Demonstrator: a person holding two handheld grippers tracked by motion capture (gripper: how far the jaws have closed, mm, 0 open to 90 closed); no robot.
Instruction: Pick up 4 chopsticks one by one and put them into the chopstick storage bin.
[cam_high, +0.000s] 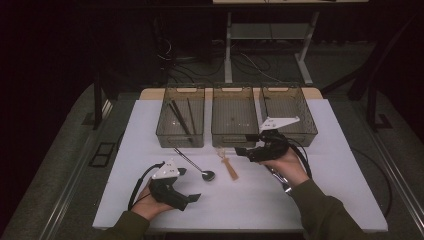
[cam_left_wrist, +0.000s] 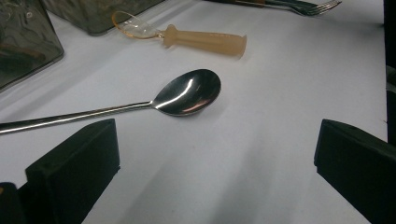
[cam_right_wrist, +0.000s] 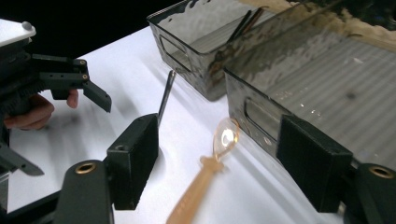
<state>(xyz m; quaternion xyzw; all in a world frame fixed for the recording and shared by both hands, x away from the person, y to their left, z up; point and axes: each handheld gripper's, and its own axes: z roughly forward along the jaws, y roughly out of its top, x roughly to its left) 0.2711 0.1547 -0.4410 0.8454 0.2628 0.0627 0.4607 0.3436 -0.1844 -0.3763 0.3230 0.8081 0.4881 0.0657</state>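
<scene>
A tan plastic spoon (cam_high: 228, 163) with a clear bowl lies on the white table (cam_high: 325, 165) just in front of the middle bin. In the right gripper view this plastic spoon (cam_right_wrist: 201, 184) lies between and beyond my open jaws, untouched. My right gripper (cam_high: 245, 144) (cam_right_wrist: 222, 163) hovers over it, open and empty. A metal spoon (cam_high: 196, 164) lies to its left, and its bowl (cam_left_wrist: 189, 92) sits ahead of my left gripper (cam_high: 189, 185) (cam_left_wrist: 215, 163), which rests open and empty near the front edge.
Three smoky translucent bins stand in a row at the back: the left bin (cam_high: 181, 131) holds dark sticks, the middle bin (cam_high: 234, 135) and right bin (cam_high: 305, 131) look bare. A fork (cam_left_wrist: 303, 5) lies under my right hand (cam_high: 286, 167).
</scene>
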